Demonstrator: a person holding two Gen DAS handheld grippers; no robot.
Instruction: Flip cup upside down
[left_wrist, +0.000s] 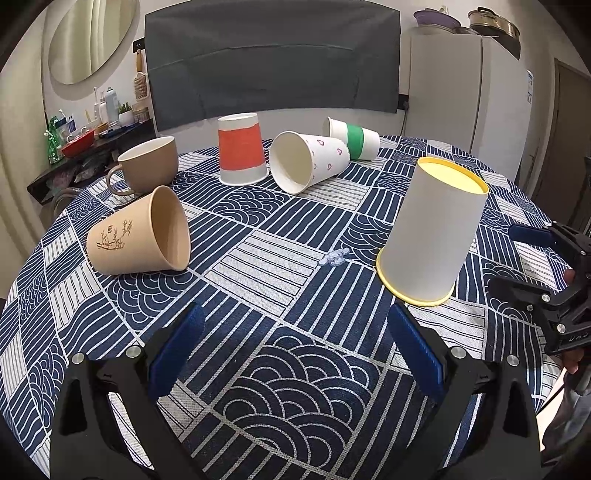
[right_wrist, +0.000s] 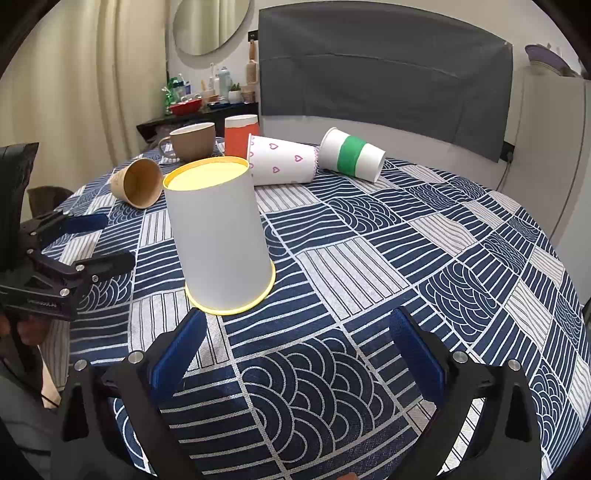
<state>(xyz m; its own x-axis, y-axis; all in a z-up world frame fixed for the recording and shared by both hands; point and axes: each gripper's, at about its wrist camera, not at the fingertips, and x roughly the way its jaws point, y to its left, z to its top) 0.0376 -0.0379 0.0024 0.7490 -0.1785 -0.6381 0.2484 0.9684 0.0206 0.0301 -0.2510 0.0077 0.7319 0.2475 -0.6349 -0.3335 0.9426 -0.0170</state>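
A tall white cup with a yellow rim (left_wrist: 432, 232) stands upside down on the patterned tablecloth; it also shows in the right wrist view (right_wrist: 221, 240). My left gripper (left_wrist: 295, 325) is open and empty, low over the cloth, with the cup ahead to its right. My right gripper (right_wrist: 295, 325) is open and empty, with the cup just beyond its left finger. The right gripper shows at the right edge of the left wrist view (left_wrist: 532, 254), and the left gripper at the left edge of the right wrist view (right_wrist: 99, 240).
A tan cup (left_wrist: 142, 236) lies on its side at the left. A brown mug (left_wrist: 147, 166) stands upright behind it. An orange-banded cup (left_wrist: 242, 153) stands upside down. A heart-print cup (left_wrist: 306, 162) and a green-banded cup (left_wrist: 354, 138) lie on their sides.
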